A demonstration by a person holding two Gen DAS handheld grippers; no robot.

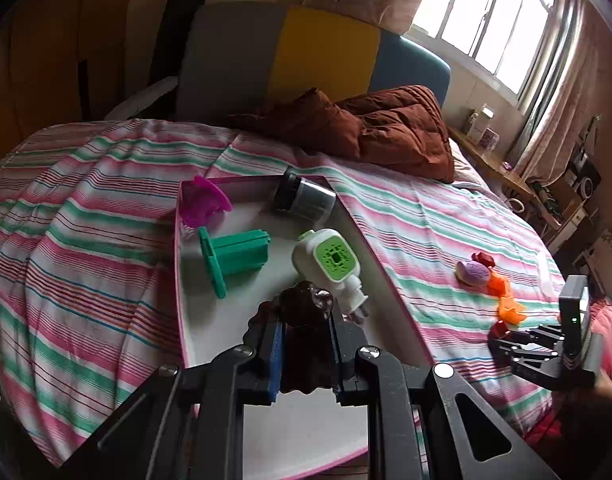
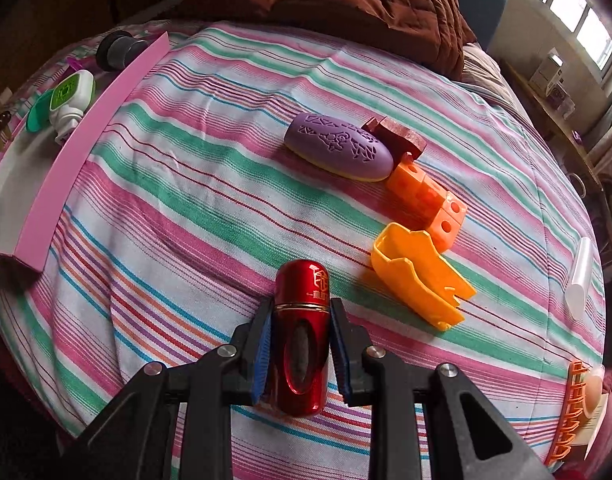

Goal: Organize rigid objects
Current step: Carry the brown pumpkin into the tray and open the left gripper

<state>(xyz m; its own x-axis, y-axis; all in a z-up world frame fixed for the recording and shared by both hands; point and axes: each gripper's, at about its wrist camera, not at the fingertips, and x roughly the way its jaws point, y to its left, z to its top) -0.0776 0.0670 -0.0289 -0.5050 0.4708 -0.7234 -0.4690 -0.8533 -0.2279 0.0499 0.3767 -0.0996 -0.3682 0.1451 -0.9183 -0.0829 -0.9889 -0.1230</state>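
Red canister (image 2: 300,338) clamped in right claw (image 2: 300,354) – dark brown piece (image 1: 304,340) in left claw (image 1: 306,354).

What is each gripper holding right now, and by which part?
The left gripper clamps a dark brown bumpy object around its middle. The right gripper clamps the red metallic capsule across its lower body.

Bed (image 1: 106,208) fills most of view, covered with pink-green-white striped sheet. Brown quilt (image 1: 385,128) bunched at head of bed. Behind quilt, headboard (image 1: 321,60) in grey, yellow, blue panels. Right of headboard, barred window (image 1: 493,20), bright daylight, pinkish curtains (image 1: 553,92) either side. Wooden shelf (image 1: 493,164) along bed's right edge, small boxes on it. Left of headboard, dim brown wall (image 1: 66,40).
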